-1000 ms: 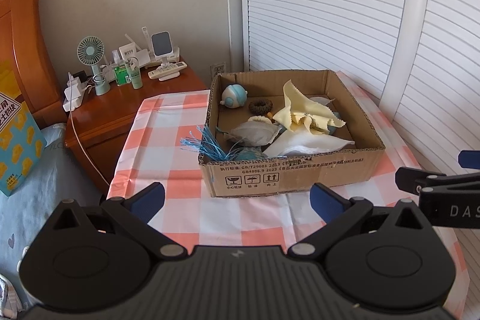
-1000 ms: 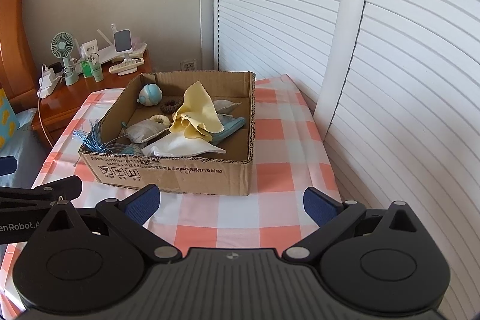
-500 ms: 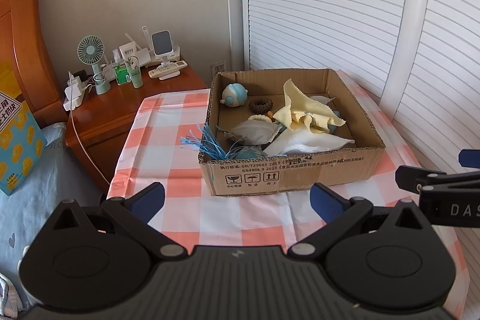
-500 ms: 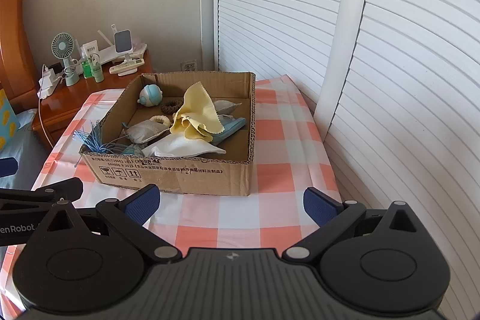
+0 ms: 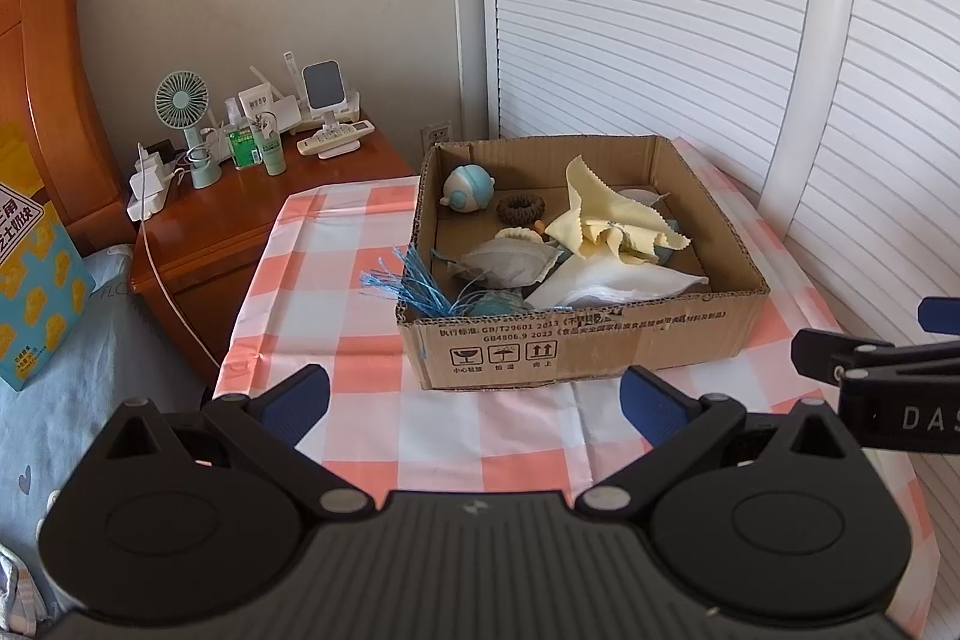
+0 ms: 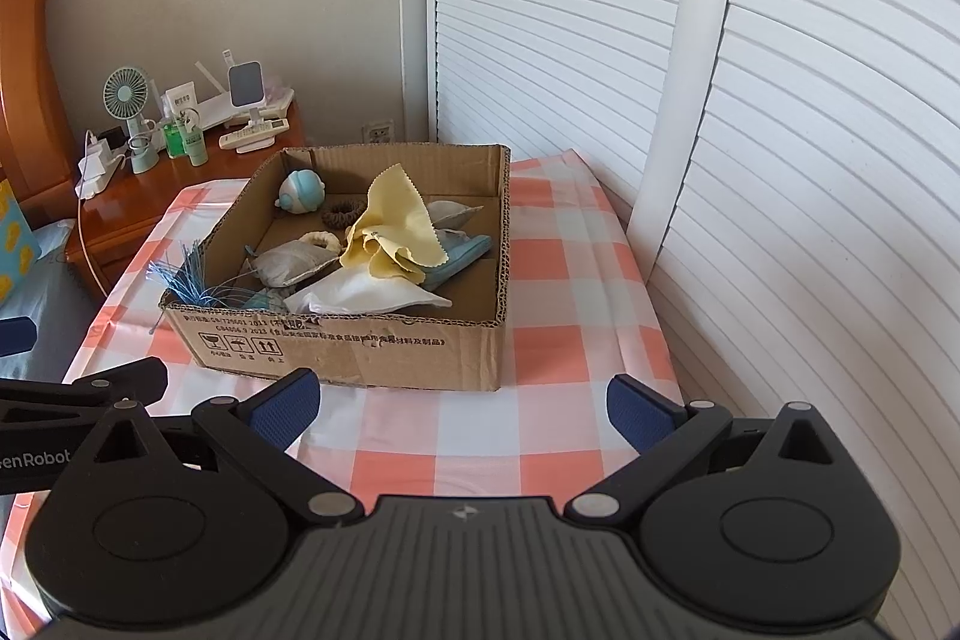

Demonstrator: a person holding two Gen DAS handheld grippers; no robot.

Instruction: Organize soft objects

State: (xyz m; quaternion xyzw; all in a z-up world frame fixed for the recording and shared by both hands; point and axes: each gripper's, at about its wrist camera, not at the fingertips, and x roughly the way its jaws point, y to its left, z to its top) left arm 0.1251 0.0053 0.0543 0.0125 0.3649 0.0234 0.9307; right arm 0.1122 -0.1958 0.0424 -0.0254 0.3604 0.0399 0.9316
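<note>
While both tools hang low over the near edge of the desk (image 5: pixel 336 280), nothing is gripped: the left hand-held gripper (image 5: pixel 474 394) is seen with its blue pads spread wide apart, and the right hand-held gripper (image 6: pixel 462 403) is spread just as wide, empty. An open box (image 5: pixel 576 340) is set on the checked cloth, just beyond both sets of fingers, and the soft things are all found inside it. A yellow cloth (image 5: pixel 606 220) is heaped at the middle, partly over a white cloth (image 5: pixel 612 280) that lies against the near wall. A grey pouch (image 5: pixel 510 262) is seen left of them, a blue ball (image 5: pixel 471 187) in the far left corner, and a brown hair tie (image 5: pixel 521 209) just right of that ball. Blue tassels (image 5: pixel 414 283) are spilled over the box's near left corner. Seen from the right wrist, a blue sock (image 6: pixel 462 256) is tucked under the yellow cloth. A nightstand (image 5: pixel 240 214) with a fan (image 5: pixel 183 112) stands far left.
</note>
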